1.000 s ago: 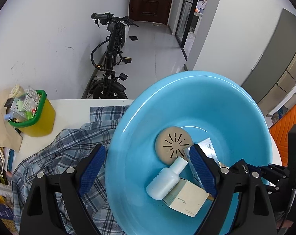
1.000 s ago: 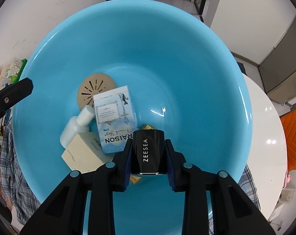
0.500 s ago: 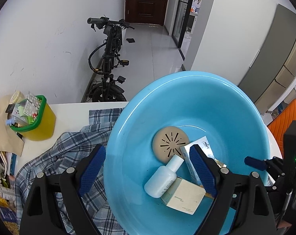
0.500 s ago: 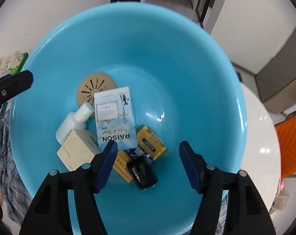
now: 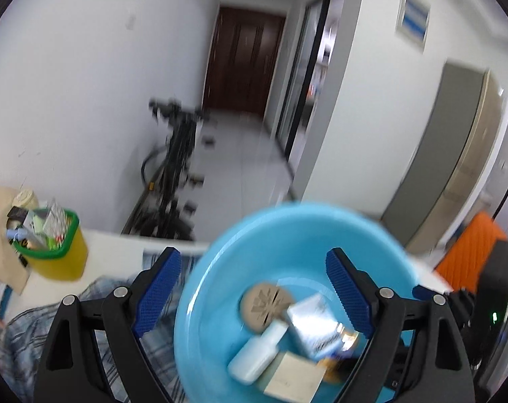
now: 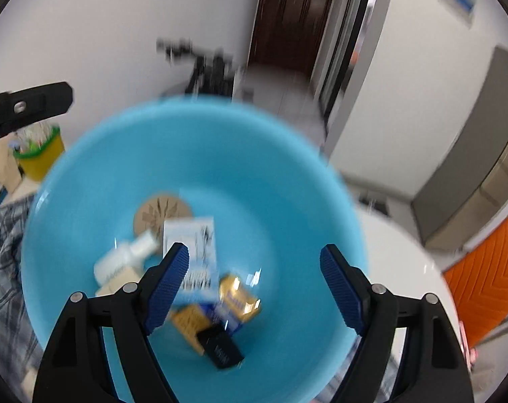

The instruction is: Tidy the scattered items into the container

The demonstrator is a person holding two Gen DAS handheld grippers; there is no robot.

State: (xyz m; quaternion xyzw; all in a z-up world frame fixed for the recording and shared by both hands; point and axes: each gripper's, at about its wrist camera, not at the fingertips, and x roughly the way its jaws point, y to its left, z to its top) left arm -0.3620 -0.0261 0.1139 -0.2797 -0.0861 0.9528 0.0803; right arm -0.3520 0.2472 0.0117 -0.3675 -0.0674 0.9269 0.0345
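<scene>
The right gripper point(image 6: 254, 278) hung above the blue basin point(image 6: 287, 174), its jaws spread wide after having just been opening, and nothing sat between them. The small black box point(image 6: 222, 347) lay on the basin floor below and slightly left of the midline between the jaws, clear of both pads, resting against a yellow packet point(image 6: 238, 297) and an orange-brown box point(image 6: 188, 324). Farther up the basin floor lay a white-and-blue carton point(image 6: 195, 241), a white bottle point(image 6: 123, 262), a beige box point(image 6: 114, 285) and a round tan disc point(image 6: 161, 213). All of these were blurred, so no lettering could be read.

The left gripper point(image 5: 250, 290) also stood with its jaws apart and held nothing. Its left jaw was over a plaid shirt point(image 5: 25, 322) outside the basin's rim, and its right jaw was over the basin's interior, so the near rim of the basin point(image 5: 193, 288) fell between them without touching either pad. Seen from this side, the bottle point(image 5: 257, 352), disc point(image 5: 265, 305) and carton point(image 5: 314, 325) lay low in the basin between the jaws.

The basin sat on a white surface point(image 6: 401, 262). A yellow tub with a green rim point(image 5: 57, 258), stuffed with small packets, stood on the surface well to the left.
</scene>
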